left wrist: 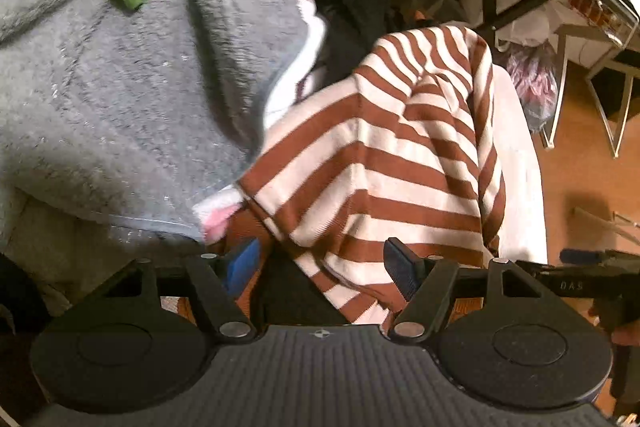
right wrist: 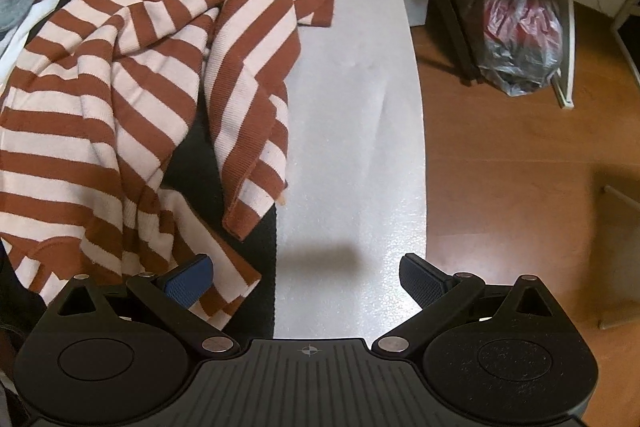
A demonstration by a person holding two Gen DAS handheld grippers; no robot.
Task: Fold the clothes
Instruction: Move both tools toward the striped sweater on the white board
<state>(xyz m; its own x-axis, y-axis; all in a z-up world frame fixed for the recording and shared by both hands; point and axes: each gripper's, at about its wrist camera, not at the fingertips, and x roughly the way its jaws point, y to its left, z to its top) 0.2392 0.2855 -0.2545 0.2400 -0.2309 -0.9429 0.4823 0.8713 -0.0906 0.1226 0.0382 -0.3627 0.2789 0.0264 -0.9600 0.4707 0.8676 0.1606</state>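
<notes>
Two grippers are seen with fingers apart and clamped on nothing: the left gripper (left wrist: 322, 261) is held over the crumpled brown-and-white striped garment (left wrist: 384, 163), which is draped partly on the white board (right wrist: 352, 131), beside the right gripper (right wrist: 306, 277).

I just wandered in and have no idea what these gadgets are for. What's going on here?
A person is holding a two-finger gripper in each hand to fold clothes. A brown and white striped top lies crumpled, partly over a white board above a wooden floor. The left gripper is open with the top's lower edge between its fingers. The right gripper is open over the bare board, holding nothing. A grey fleece blanket is heaped alongside.
</notes>
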